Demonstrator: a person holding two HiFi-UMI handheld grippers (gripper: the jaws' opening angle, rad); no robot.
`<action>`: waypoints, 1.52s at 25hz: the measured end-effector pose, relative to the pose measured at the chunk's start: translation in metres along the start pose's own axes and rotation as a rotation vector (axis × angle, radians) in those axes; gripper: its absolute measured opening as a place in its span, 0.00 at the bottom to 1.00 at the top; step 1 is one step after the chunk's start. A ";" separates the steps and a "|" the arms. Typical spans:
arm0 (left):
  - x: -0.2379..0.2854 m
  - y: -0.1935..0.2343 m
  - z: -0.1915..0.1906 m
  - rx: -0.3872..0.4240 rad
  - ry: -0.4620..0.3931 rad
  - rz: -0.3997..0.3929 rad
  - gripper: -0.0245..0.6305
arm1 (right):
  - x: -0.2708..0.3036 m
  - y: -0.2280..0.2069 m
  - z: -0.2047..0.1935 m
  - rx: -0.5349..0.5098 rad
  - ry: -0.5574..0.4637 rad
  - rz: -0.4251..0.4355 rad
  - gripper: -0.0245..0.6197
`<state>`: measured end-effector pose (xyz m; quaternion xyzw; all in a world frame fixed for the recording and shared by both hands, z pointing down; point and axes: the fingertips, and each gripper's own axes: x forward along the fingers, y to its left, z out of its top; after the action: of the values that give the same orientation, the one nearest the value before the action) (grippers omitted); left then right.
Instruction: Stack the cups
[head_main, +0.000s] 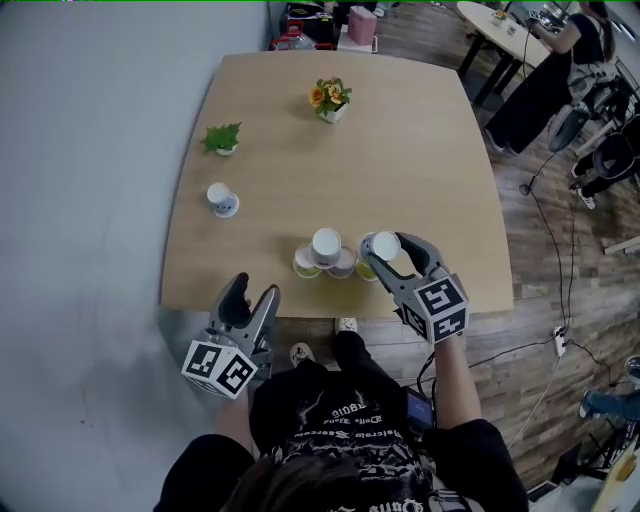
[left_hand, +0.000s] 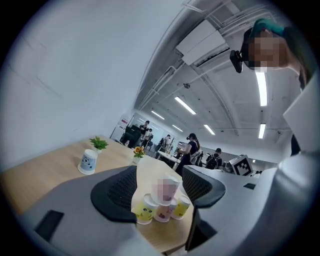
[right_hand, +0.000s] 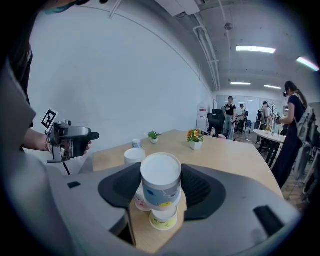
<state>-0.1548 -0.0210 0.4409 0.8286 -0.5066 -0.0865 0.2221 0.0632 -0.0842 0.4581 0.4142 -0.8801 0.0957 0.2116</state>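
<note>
Wooden table (head_main: 420, 150) bearing cups (head_main: 326, 245) — grey wall (head_main: 90, 150) alongside, plank floor (head_main: 545, 250).

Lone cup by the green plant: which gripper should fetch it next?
Left. The left gripper is open, empty and nearer the lone cup; the right gripper is shut on a blue cup over the stack.
</note>
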 end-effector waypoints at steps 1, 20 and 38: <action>0.000 0.001 -0.001 -0.003 -0.002 0.000 0.48 | 0.001 0.004 -0.003 -0.006 0.010 0.004 0.44; 0.009 0.008 -0.025 0.125 0.081 0.042 0.48 | 0.031 0.013 -0.026 -0.019 0.105 0.045 0.44; 0.059 0.087 0.008 0.193 0.139 0.175 0.48 | -0.027 -0.011 0.010 0.150 -0.216 -0.077 0.56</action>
<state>-0.2000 -0.1088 0.4779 0.8027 -0.5664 0.0401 0.1825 0.0838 -0.0762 0.4366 0.4704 -0.8714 0.1080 0.0876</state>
